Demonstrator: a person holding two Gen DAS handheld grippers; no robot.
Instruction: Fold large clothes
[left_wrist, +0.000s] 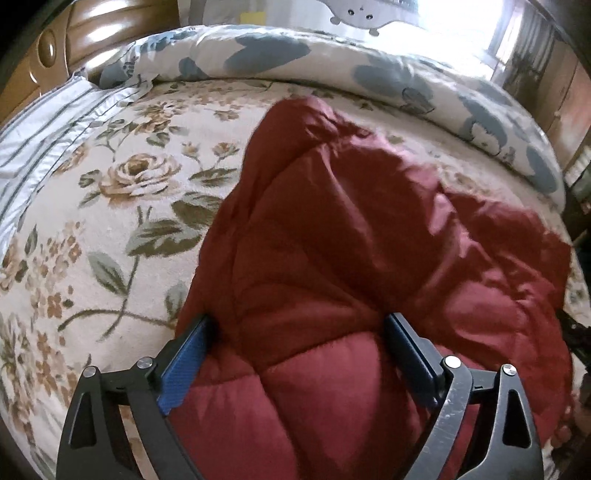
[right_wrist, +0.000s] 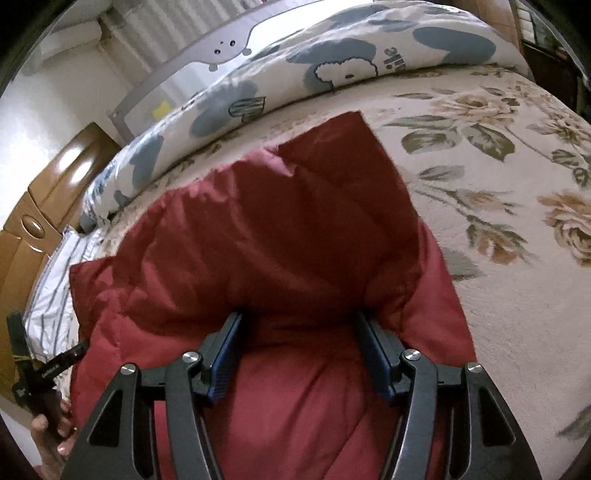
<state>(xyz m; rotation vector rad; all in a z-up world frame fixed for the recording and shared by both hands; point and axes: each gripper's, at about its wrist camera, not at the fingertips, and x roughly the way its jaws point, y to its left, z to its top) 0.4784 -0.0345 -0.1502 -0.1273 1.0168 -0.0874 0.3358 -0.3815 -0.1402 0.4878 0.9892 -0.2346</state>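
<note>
No legible writing. Left gripper (left_wrist: 299, 325) and right gripper (right_wrist: 297, 323) stood wide open, red quilted coat (left_wrist: 351, 240) bulging between them, ungripped, on the floral blanket (left_wrist: 110, 221).

- Our left gripper (left_wrist: 297, 325) points forward and down, its jaws spread wide apart.
- Our right gripper (right_wrist: 297, 321) does likewise, jaws parted, blue pads (right_wrist: 221, 363) facing inward.

A bed (left_wrist: 122, 192) with a floral cover; a blue-patterned duvet (left_wrist: 332, 62) is bunched along its far edge. A wooden headboard (left_wrist: 44, 48) gleams, and a bright window (left_wrist: 472, 22) glares behind.
</note>
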